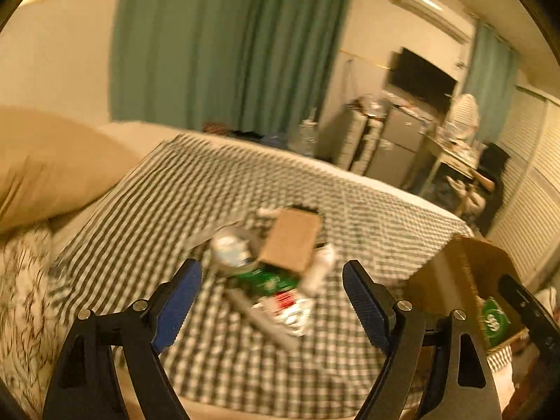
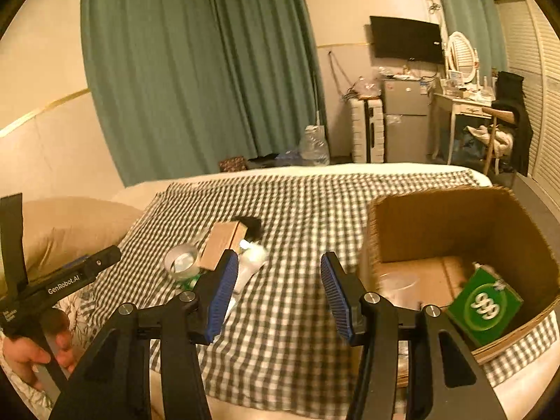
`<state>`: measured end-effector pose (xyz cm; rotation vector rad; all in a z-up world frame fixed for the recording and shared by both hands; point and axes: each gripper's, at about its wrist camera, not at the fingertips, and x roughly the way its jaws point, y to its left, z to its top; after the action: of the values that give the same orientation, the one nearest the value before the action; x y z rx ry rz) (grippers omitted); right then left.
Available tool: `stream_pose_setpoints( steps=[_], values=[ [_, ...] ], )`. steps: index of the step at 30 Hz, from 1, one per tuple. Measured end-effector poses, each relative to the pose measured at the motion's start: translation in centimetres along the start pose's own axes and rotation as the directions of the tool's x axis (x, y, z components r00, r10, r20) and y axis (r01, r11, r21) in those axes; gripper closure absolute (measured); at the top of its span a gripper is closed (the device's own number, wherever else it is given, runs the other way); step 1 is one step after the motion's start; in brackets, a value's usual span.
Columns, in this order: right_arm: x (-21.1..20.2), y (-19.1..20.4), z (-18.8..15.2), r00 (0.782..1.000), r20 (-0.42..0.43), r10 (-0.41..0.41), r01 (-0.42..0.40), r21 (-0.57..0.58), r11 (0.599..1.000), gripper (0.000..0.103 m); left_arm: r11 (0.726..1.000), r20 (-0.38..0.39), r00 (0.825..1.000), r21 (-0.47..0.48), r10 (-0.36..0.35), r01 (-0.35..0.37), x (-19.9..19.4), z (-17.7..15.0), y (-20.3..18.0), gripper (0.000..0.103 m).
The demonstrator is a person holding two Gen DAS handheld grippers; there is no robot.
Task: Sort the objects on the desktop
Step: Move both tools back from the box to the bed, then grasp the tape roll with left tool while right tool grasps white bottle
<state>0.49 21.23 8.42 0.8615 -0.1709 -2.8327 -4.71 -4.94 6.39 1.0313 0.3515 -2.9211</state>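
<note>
Landmark: cardboard box point(image 2: 465, 231), open top, sat on the checked cloth point(image 2: 297, 210) at the bed's right-hand side, its near rim close to the cloth's near edge. Inside it, a green carton point(image 2: 484, 306) lay tilted against the near right wall; the rest of the box floor looked mostly bare, apart from a pale shape too faint to name.

The unsorted pile sat left of the box, well apart from it, with a wide strip of bare cloth between. Pile contents: a tape roll point(image 2: 182, 262) with its hole facing up, a flat brown carton point(image 2: 224, 245) with its long axis running away from the camera and leaning slightly right, a white tube point(image 2: 250, 262) with its long axis running toward the near left, and a black item point(image 2: 250, 225) behind them, blurred. In the left wrist view, green and red-white packets point(image 1: 273, 287) lay on the pile's near side; motion blur hid the detail.

Left gripper point(image 1: 271, 301): jaws wide apart, nothing between the pads, above the pile's near side and aimed at it. A hand point(image 2: 31, 353) held its handle far left of the box.

Right gripper point(image 2: 280, 290): jaws partly open, empty, over the bare cloth between pile and box.
</note>
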Motion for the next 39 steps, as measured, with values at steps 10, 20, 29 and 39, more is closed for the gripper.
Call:
stream_pose_setpoints(
  steps=[10, 20, 29, 39],
  values=[
    [4.3, 1.5, -2.4, 0.998, -0.061, -0.002, 0.002, 0.005, 1.000, 0.054, 1.000, -0.034, 0.999, 0.003, 0.015, -0.015, 4.4, -3.2, 1.5, 0.018],
    [10.9, 2.5, -3.4, 0.990, -0.138, -0.001, 0.000, -0.009, 1.000, 0.054, 0.999, -0.072, 0.997, 0.037, 0.021, -0.019, 12.2, -4.0, 2.4, 0.018],
    [18.0, 3.3, -3.8, 0.974, -0.225, 0.012, -0.016, -0.017, 1.000, 0.054, 0.999, -0.123, 0.992, -0.038, -0.015, 0.011, 18.0, -2.9, 4.0, 0.018],
    [25.1, 3.8, -4.5, 0.950, -0.306, 0.054, -0.047, 0.030, 0.998, 0.054, 1.000, -0.150, 0.988, -0.016, -0.023, 0.021, 21.7, -3.4, 4.3, 0.018]
  ],
)
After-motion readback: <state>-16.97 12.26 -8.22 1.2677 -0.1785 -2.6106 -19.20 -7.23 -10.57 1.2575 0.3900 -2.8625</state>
